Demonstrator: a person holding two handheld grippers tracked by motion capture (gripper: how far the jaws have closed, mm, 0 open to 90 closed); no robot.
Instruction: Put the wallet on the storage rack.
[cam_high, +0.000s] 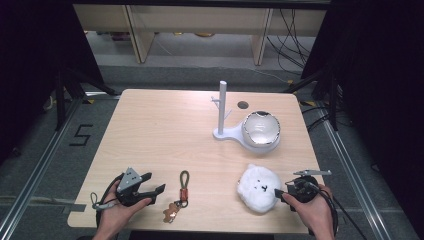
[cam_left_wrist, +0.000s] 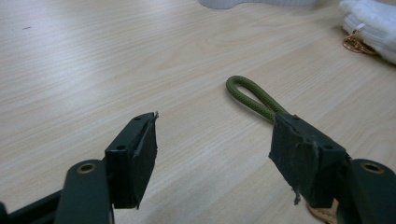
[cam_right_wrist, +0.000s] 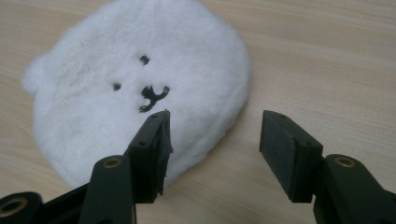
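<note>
From above, the left gripper (cam_high: 156, 191) lies spread just left of the green-looped keychain (cam_high: 182, 192); the right gripper (cam_high: 281, 194), also spread, sits beside the white plush bear (cam_high: 258, 188). The left gripper view shows the keychain's green loop (cam_left_wrist: 252, 97) past the right-hand jaw, nothing between the jaws. The right gripper view has the plush bear (cam_right_wrist: 135, 88) just beyond its gaping jaws.

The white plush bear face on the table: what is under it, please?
The white plush bear face lies flat on the wooden table. Bare wood shows all around it. Whatever may sit beneath it is covered by the plush.

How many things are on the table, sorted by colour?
White: 2, the fluffy bear pouch and the peg stand.
Silvery: 1, the round bowl.
Green and brown: 1, the keychain.
Total: 4
</note>
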